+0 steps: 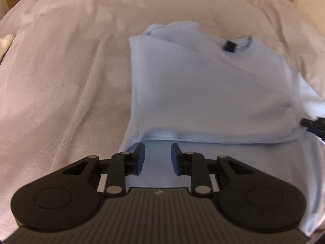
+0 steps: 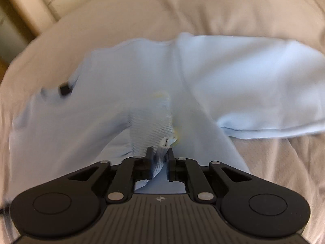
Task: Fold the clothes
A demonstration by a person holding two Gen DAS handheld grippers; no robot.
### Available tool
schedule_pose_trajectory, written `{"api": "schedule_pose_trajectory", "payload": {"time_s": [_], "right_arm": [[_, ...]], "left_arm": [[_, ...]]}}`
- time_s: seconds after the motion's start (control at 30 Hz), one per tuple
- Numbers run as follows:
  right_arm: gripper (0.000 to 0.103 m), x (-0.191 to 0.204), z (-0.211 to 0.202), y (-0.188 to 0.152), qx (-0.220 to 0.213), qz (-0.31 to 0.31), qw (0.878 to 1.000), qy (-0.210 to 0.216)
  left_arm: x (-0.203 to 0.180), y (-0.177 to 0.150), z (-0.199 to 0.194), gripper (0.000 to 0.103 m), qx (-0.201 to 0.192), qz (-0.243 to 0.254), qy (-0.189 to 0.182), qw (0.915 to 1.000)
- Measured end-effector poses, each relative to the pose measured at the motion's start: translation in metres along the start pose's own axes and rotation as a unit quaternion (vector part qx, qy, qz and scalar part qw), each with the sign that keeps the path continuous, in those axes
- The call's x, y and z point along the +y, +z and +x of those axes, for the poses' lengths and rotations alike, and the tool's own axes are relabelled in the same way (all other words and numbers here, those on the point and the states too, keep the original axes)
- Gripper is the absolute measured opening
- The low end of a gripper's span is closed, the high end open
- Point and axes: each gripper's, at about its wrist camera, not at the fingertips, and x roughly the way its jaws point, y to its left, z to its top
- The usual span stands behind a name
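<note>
Your right gripper (image 2: 159, 158) pinches a ribbed cuff of the soft blue shirt (image 1: 203, 85); your left gripper (image 1: 158, 158) hovers spread over its near hem.

Shirt (image 1: 203, 93) soft matt knit; bedsheet (image 1: 61, 81) matt woven cloth.

One light-blue shirt (image 1: 203, 93) lies on one beige bedcover (image 1: 61, 81), with one dark neck label (image 1: 229, 46) showing at its collar. Two handheld grippers are in play: the left gripper (image 1: 158, 158) and the right gripper (image 2: 159, 162). A ribbed cuff (image 2: 150, 120), apparently just one, is blurred.
</note>
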Motion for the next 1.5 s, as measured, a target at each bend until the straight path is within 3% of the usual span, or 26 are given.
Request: {"api": "schedule_pose_trajectory", "payload": {"time_s": [0.07,0.1,0.17,0.27,0.33,0.43,0.6,0.73,0.83,0.97,1.1,1.13,1.27,1.33,1.37,1.4,1.5], "right_arm": [[0.035,0.004,-0.008,0.002,-0.014,-0.013,1.0,-0.021],[0.037,0.005,-0.012,0.003,-0.019,-0.019,0.999,-0.032],[0.037,0.006,-0.021,0.004,-0.031,-0.028,0.998,-0.045],[0.037,0.004,-0.025,0.002,-0.04,-0.037,0.999,-0.003],[0.036,0.003,-0.024,0.001,-0.028,-0.054,0.998,0.024],[0.033,-0.004,0.001,-0.004,0.036,-0.057,0.998,-0.009],[0.035,-0.052,-0.026,0.005,0.025,0.028,0.999,0.012],[0.041,-0.115,-0.049,0.014,0.007,0.087,0.996,-0.022],[0.041,-0.182,-0.069,0.017,-0.019,0.181,0.982,-0.05],[0.045,-0.274,-0.096,0.016,-0.082,0.317,0.943,-0.058],[0.047,-0.335,-0.108,0.012,-0.139,0.395,0.908,-0.035],[0.047,-0.341,-0.104,0.013,-0.137,0.4,0.906,-0.032],[0.046,-0.359,-0.085,0.017,-0.115,0.416,0.902,-0.021],[0.039,-0.368,-0.076,0.019,-0.104,0.424,0.9,-0.015],[0.017,-0.366,-0.074,0.024,-0.097,0.411,0.906,-0.022],[0.003,-0.362,-0.073,0.031,-0.089,0.392,0.915,-0.03],[0.003,-0.325,-0.085,0.054,-0.096,0.302,0.942,-0.109]], "left_arm": [[-0.006,0.001,-0.009,0.023,-0.005,0.011,-0.005,0.9999],[-0.009,0.002,-0.012,0.024,-0.01,0.018,-0.005,0.9998],[-0.017,0.007,-0.012,0.027,-0.022,0.022,-0.004,0.9995],[-0.03,0.014,0.009,0.027,-0.021,0.021,0.002,0.9995],[-0.036,0.016,0.032,0.027,-0.001,0.012,0.012,0.9999],[-0.052,0.018,0.047,0.027,0.016,0.014,0.04,0.999],[-0.097,0.027,0.039,0.029,0.014,0.05,0.011,0.9986],[-0.137,0.03,0.046,0.029,0.02,0.071,-0.008,0.9972],[-0.163,0.029,0.053,0.03,0.024,0.082,-0.013,0.9963],[-0.191,0.036,0.066,0.031,0.026,0.085,-0.014,0.9959],[-0.198,0.054,0.075,0.032,0.028,0.061,-0.021,0.9975],[-0.199,0.056,0.077,0.032,0.03,0.056,-0.023,0.9977],[-0.197,0.056,0.081,0.033,0.045,0.047,-0.018,0.9977],[-0.192,0.053,0.081,0.033,0.051,0.04,-0.016,0.9978],[-0.188,0.051,0.08,0.033,0.053,0.035,-0.016,0.9979],[-0.183,0.049,0.079,0.033,0.055,0.03,-0.015,0.9979],[-0.163,0.046,0.072,0.033,0.053,0.013,-0.014,0.9984]]}}
